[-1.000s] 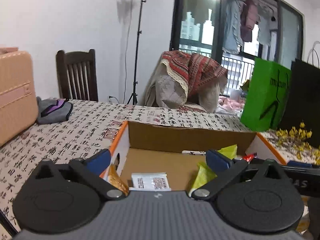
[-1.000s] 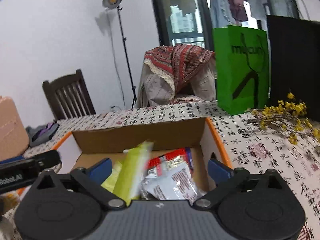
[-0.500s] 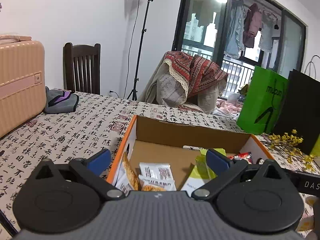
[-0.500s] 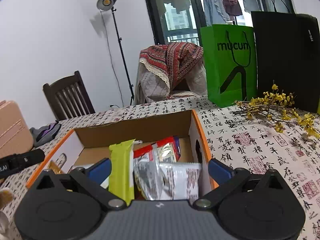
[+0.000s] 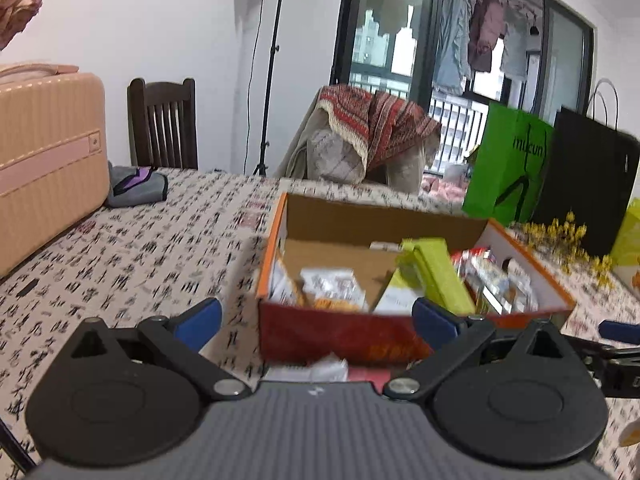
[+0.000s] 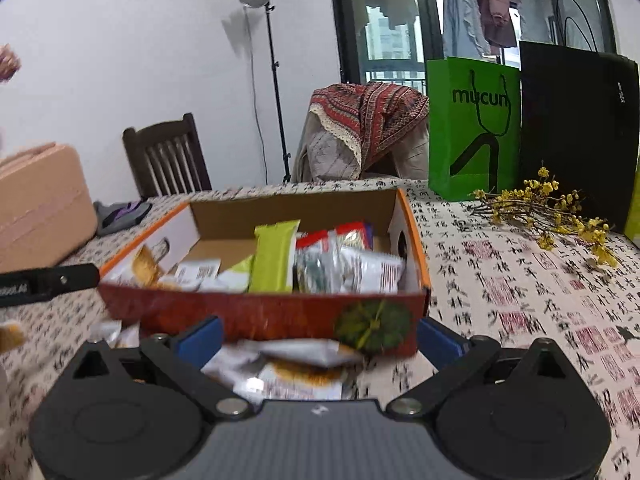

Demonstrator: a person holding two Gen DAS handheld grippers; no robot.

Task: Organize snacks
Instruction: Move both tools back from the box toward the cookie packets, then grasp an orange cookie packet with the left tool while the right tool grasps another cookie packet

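Both the left tongs point(image 5: 316, 316) and the right tongs point(image 6: 320, 338) are spread wide with nothing between them, held back from the near wall of the cardboard box point(image 6: 260, 314) on the bench point(image 6: 500, 280). A few loose snack packets point(image 6: 288, 364) lie on the cloth just before that wall, below the right tongs. They look light, crinkly and slippery, so I would pinch one flat by a sealed edge, gently, lest the contents crush

Bright indoor light, motion-blurred foreground
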